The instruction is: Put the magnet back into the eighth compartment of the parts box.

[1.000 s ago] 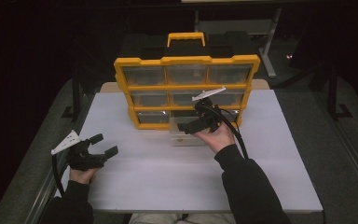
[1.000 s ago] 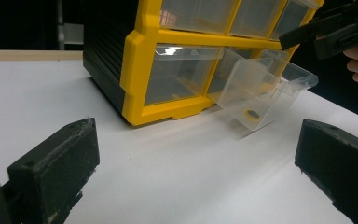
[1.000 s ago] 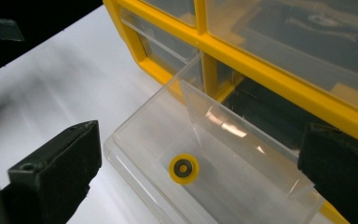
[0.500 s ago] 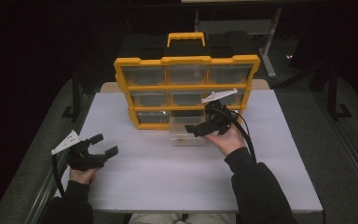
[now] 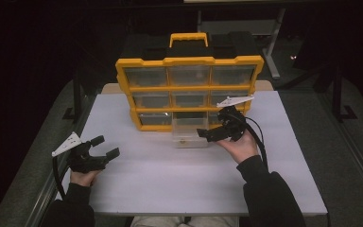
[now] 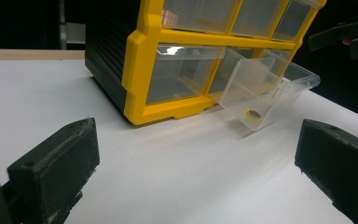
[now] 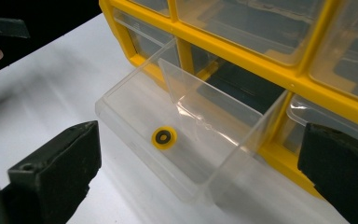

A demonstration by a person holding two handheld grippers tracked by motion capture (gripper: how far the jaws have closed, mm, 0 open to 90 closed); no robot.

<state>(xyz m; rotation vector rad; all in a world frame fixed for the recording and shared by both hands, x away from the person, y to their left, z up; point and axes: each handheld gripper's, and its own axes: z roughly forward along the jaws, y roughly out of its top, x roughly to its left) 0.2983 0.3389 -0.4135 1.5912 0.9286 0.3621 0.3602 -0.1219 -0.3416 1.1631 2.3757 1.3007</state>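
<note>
Since the earlier frames the right gripper (image 5: 216, 130) has drawn back to the right of the clear drawer (image 5: 189, 134), and it now hovers just beside the drawer's right front corner. Its fingers are released and grasp nothing. The drawer is pulled out of the bottom middle slot of the yellow organizer (image 5: 189, 90), and its front rests on the white surface (image 5: 170, 175). A small yellow ring with a black centre (image 7: 163, 137) lies on the drawer floor. The left gripper (image 5: 100, 151) has stayed near the left edge of the surface, well apart from the organizer, fingers released.
</note>
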